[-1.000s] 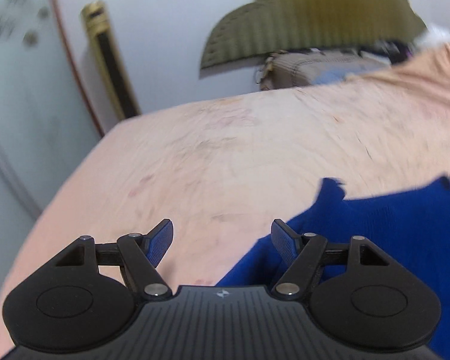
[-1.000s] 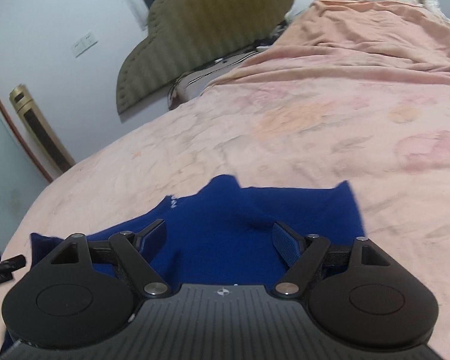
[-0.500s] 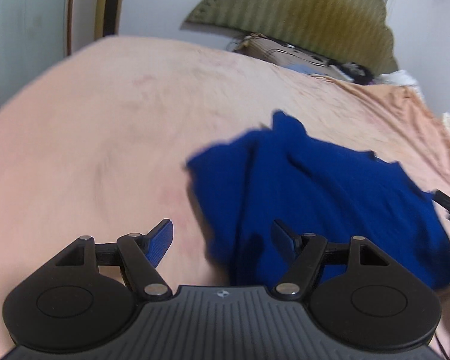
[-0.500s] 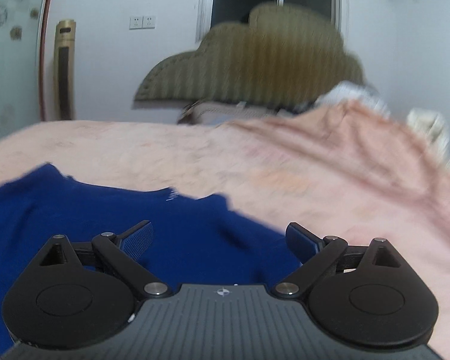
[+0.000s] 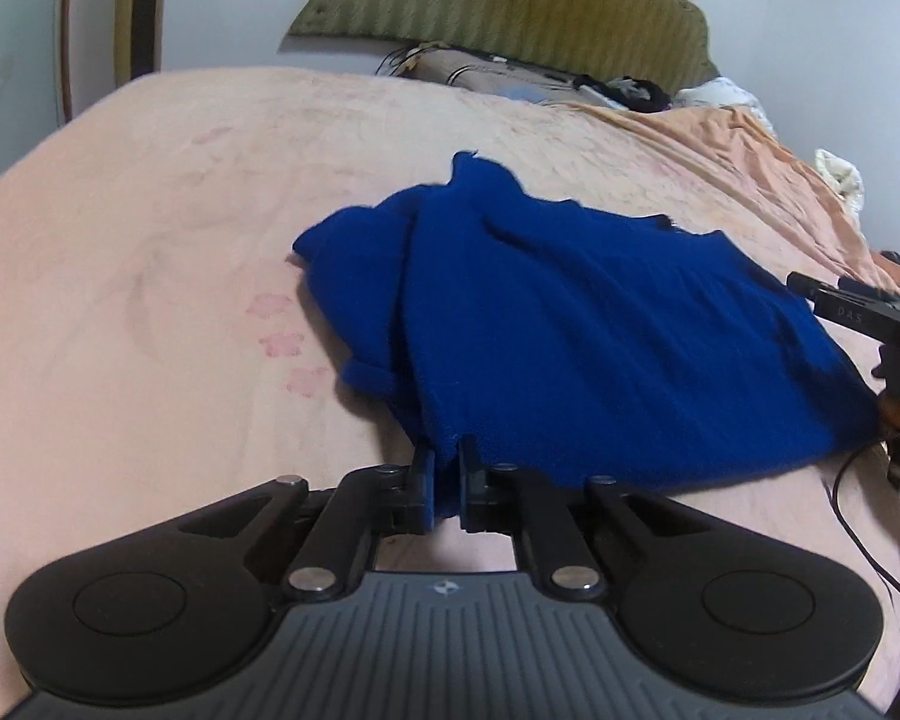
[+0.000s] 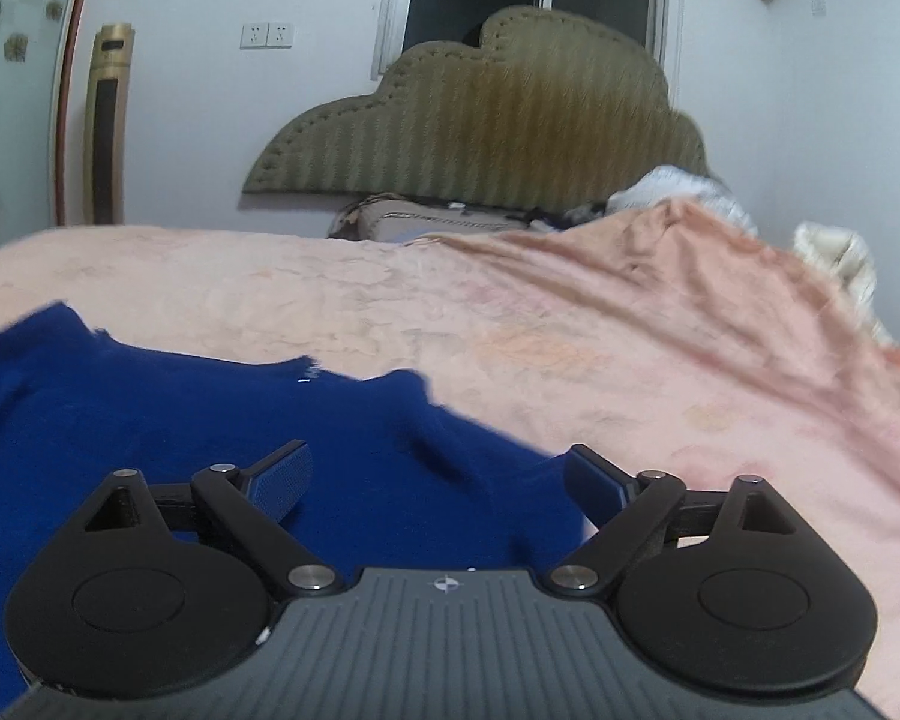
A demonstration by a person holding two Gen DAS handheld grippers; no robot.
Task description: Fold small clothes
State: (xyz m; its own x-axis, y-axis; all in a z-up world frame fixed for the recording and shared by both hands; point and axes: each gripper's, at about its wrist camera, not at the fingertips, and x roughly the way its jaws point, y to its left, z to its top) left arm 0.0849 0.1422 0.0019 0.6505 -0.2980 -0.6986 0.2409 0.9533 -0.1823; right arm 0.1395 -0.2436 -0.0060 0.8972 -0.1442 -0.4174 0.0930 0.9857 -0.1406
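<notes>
A small dark blue knit garment (image 5: 570,324) lies rumpled on the pink bed cover (image 5: 150,240). My left gripper (image 5: 447,480) is shut on the garment's near edge, with blue cloth pinched between the pads. In the right wrist view the same garment (image 6: 180,420) spreads across the lower left. My right gripper (image 6: 438,483) is open, its fingers spread just above the garment's right near part, holding nothing. The right gripper also shows at the right edge of the left wrist view (image 5: 870,324).
An olive padded headboard (image 6: 498,120) stands at the far end of the bed. A bunched-up pink blanket (image 6: 720,288) and white bedding (image 6: 678,186) lie at the far right. A gold-framed panel (image 6: 105,120) stands by the left wall. A black cable (image 5: 858,528) trails at the right.
My left gripper has closed on the garment's near edge; it was open before. My right gripper stays open and has come lower over the garment's right part.
</notes>
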